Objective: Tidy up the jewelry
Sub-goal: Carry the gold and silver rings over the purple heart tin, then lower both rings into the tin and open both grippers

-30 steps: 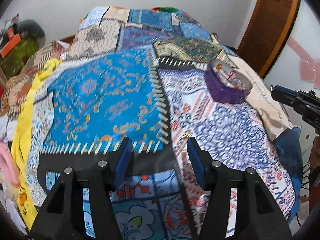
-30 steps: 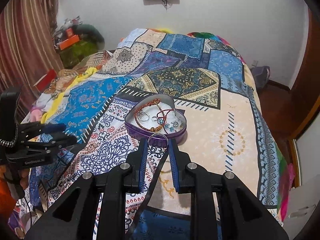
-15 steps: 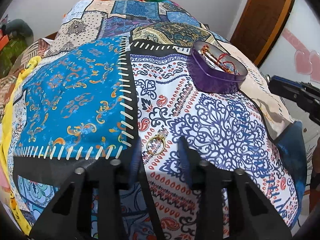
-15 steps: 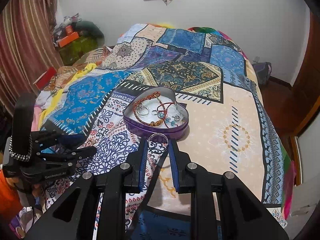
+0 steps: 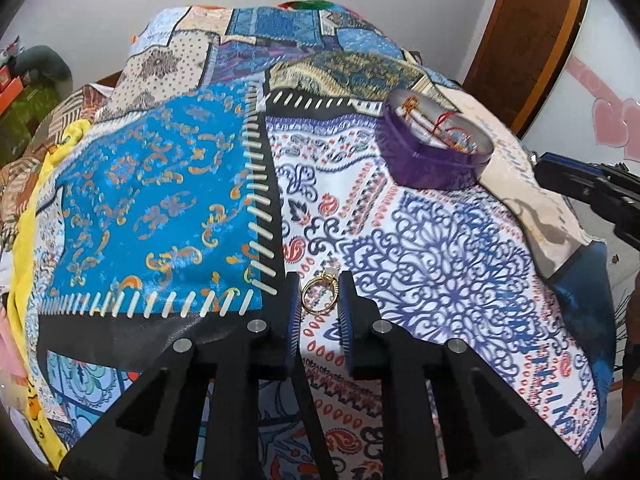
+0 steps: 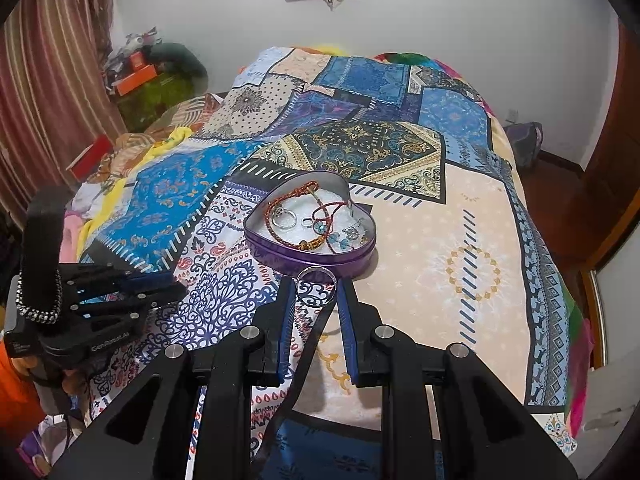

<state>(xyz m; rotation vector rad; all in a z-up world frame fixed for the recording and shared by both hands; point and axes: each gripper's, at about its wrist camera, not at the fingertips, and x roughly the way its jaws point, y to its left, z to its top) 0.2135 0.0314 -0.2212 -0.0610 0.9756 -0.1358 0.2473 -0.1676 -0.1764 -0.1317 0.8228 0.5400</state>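
Gold glints between the blue pads of the left tool (image 5: 319, 295), whose fingers close on a gold ring (image 5: 319, 294) just above the patchwork bedspread (image 5: 152, 184), near the black strip with white stitch marks. Over on the right, the right tool (image 6: 316, 292) grips a silver ring (image 6: 316, 291) upright between its fingertips, close to the near edge of the purple heart-shaped tin (image 6: 310, 250). That tin sits open on the bedspread with red cord bracelets (image 6: 308, 216), silver rings and blue-stoned pieces lying inside on a white lining. From the right wrist view the left tool hangs low at the bed's left side, well apart from the tin. Beyond the bed are a striped curtain (image 6: 52, 80) and a white wall (image 6: 440, 12).
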